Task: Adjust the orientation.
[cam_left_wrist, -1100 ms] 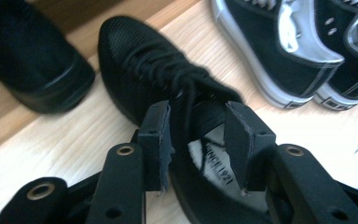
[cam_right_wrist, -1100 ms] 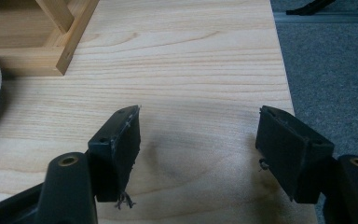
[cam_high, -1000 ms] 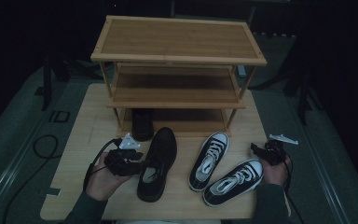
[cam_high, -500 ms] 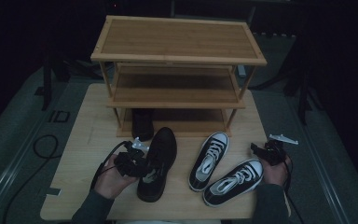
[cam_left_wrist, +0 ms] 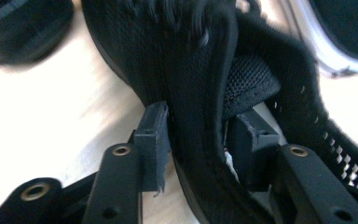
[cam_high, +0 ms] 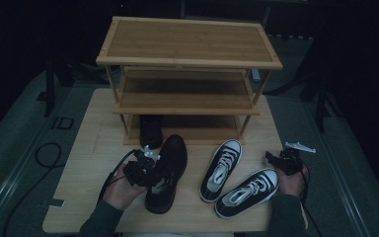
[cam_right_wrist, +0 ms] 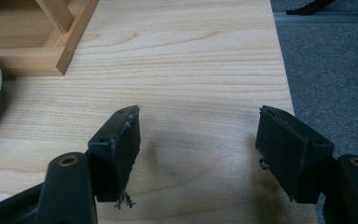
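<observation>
Fingers of the left gripper (cam_left_wrist: 198,140) straddle the side wall of the black shoe (cam_high: 168,168), one outside touching, one inside; they have just been closing and do not yet clamp. This shoe lies near the desk (cam_high: 86,163) front edge. Right gripper (cam_right_wrist: 198,149) stands wide apart, holding nothing, near the right edge.

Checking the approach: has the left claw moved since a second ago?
Yes. The left claw has shifted right, toward the shoe rack's middle, onto the black shoe.
</observation>
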Demonstrator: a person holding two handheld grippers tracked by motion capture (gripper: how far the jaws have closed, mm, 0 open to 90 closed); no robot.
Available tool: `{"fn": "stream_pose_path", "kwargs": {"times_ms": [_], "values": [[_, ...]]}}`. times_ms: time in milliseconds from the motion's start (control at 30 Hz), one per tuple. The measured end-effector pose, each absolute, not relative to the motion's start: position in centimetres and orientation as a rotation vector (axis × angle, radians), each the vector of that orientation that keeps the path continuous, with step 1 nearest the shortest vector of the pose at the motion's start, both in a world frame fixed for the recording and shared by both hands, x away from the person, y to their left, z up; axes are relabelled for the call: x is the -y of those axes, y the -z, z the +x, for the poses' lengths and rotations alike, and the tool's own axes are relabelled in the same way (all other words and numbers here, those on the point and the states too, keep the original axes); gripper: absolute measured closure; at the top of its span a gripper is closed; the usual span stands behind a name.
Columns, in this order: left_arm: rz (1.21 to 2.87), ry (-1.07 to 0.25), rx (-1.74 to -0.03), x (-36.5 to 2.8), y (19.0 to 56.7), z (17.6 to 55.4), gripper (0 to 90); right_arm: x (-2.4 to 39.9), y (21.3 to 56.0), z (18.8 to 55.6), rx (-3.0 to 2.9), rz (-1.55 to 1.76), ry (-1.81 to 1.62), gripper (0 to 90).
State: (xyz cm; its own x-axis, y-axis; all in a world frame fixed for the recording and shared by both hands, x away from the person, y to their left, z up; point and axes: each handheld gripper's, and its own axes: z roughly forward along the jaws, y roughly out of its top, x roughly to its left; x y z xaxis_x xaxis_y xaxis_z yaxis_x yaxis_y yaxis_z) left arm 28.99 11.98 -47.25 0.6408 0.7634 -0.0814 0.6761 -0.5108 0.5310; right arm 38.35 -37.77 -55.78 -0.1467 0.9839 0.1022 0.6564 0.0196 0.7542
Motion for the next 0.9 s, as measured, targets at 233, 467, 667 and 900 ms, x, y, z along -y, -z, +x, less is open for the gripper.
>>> {"fn": "stream_pose_path", "kwargs": {"times_ms": [233,467,667,900], "values": [[2.251,-0.268,-1.128,-11.9,46.5,28.9,63.5,37.8,55.8,38.3,-1.847,1.669,-0.948,30.5],[2.282,-0.234,-1.161,-12.0,47.4,29.1,72.5,37.8,55.8,38.3,-1.847,1.668,-0.948,30.5],[2.214,-0.275,-1.215,-12.1,47.4,29.3,85.2,37.8,55.8,38.3,-1.847,1.669,-0.948,30.5],[2.138,-0.26,-1.229,-11.4,47.3,30.3,86.0,37.8,55.8,38.3,-1.845,1.671,-0.951,30.5]]}}
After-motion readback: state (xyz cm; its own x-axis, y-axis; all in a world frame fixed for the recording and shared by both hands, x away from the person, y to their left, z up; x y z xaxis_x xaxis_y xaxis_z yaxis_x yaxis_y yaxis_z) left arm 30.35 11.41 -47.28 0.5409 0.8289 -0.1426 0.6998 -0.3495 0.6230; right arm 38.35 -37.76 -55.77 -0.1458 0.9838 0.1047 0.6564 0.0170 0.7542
